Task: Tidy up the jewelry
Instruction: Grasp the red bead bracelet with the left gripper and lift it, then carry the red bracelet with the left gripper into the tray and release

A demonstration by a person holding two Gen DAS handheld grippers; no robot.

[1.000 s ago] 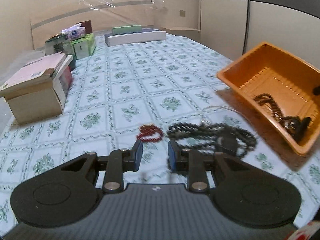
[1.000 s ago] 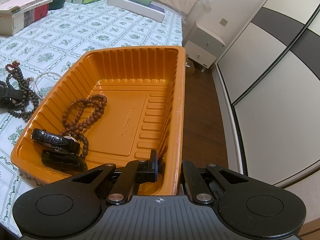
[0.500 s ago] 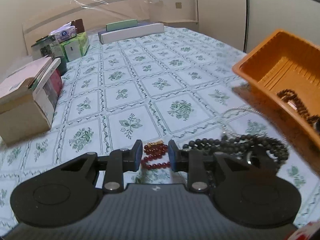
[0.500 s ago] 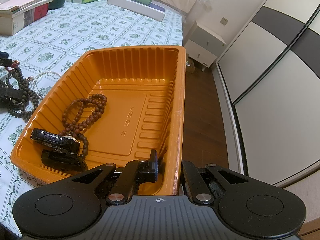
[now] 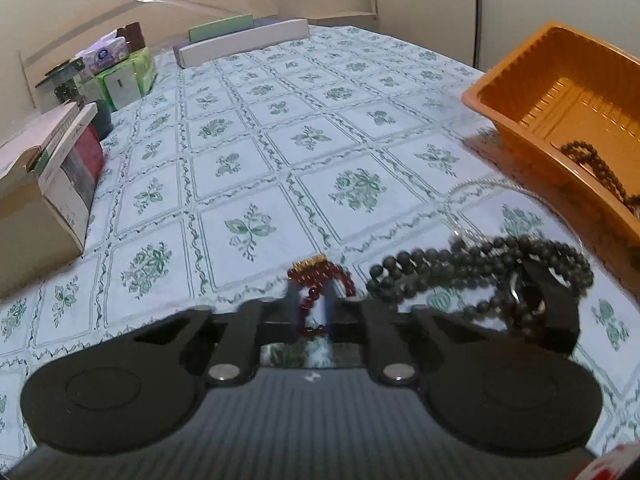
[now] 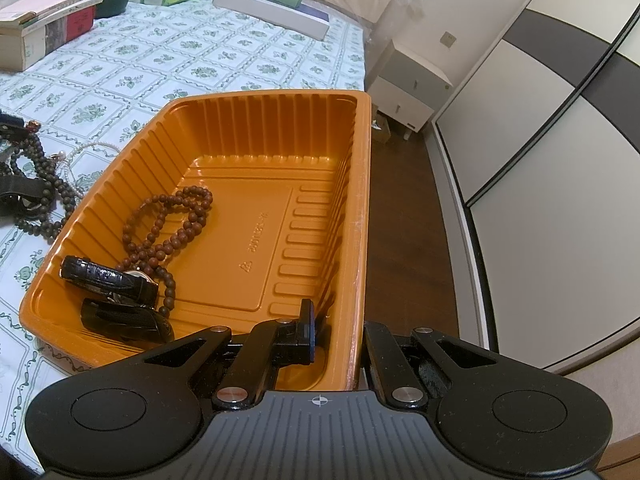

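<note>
In the left wrist view, my left gripper (image 5: 310, 310) has its jaws around a red bead bracelet (image 5: 320, 276) on the tablecloth, fingers close on each side of it. A dark bead necklace (image 5: 476, 268) and a black watch (image 5: 548, 312) lie just to its right, with a thin silver chain (image 5: 476, 192) behind. In the right wrist view, my right gripper (image 6: 338, 334) is shut on the near right wall of the orange tray (image 6: 360, 184). The tray holds a brown bead necklace (image 6: 168, 224) and two black watches (image 6: 116, 296).
Boxes and books (image 5: 44, 184) stand at the left of the table, tissue packs (image 5: 124, 72) and long flat boxes (image 5: 244, 40) at the back. The tray (image 5: 532, 148) sits at the table's right edge. Beyond it are wooden floor, a white nightstand (image 6: 408, 92) and wardrobe doors.
My left gripper has moved forward and down onto the red bracelet, and its jaws have narrowed around the beads. My right gripper and the tray have stayed still.
</note>
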